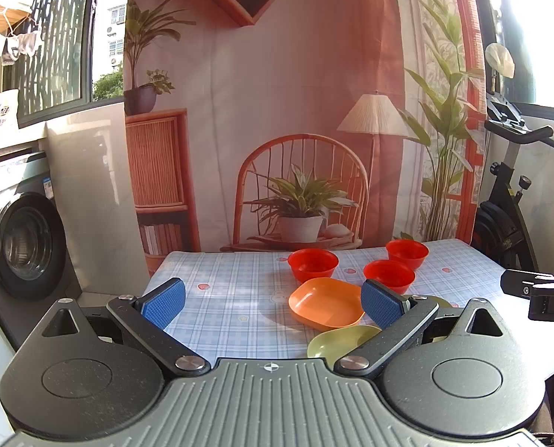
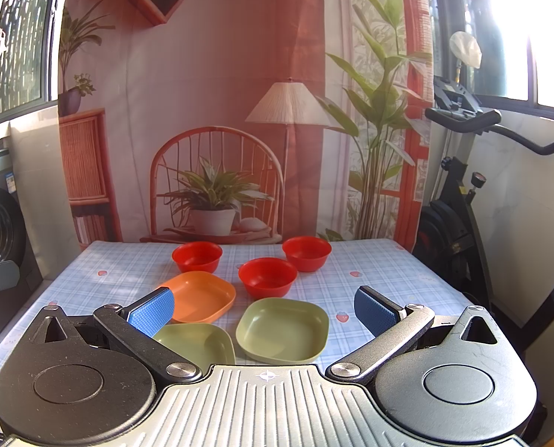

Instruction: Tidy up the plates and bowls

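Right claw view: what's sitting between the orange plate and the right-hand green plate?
Only bare checked tablecloth. In the right wrist view a narrow strip separates the orange plate from the right-hand green plate; nothing lies in it.

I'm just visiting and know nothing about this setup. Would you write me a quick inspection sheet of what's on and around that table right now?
Surface: table covered with a pale blue checked cloth with small strawberry prints.
Job's things: three red bowls standing apart at the back; orange plate in front of them; two green plates nearest, side by side. Nothing stacked yet.
Clutter: nothing seen.
Grippers: left gripper and right gripper both open, empty, above the near edge.
Cables: nothing seen.
Surroundings: printed backdrop behind the table, washing machine to the left, exercise bike to the right, windows on both sides.
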Available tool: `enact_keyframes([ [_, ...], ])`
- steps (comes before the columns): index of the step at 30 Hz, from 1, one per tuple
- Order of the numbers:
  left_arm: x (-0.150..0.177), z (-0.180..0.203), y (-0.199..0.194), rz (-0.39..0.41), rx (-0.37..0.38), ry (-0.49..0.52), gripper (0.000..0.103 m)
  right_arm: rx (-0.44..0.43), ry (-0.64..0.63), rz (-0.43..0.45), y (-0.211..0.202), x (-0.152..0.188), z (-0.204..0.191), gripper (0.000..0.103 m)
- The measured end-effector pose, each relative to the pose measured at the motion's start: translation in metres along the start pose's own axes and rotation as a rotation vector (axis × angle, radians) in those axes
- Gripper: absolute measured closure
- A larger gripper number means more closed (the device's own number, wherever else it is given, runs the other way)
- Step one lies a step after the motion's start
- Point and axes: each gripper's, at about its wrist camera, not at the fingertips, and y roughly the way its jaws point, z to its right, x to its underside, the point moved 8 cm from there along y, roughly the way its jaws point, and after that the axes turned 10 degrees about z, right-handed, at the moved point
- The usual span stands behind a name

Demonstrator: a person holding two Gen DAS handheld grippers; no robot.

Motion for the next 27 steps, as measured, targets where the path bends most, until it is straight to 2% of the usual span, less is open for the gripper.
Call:
enact_keyframes([
  [21,-0.003,-0.006,0.001,-0.004,-0.013,-0.012,0.002,-0.001,0.004,-0.004,0.001,-0.001,0.001,0.0],
  [27,-0.009,-0.007,0.016,-0.014,-0.015,-0.005,0.002,-0.044,0.053,0.039,0.007,-0.018,0.013,0.0],
])
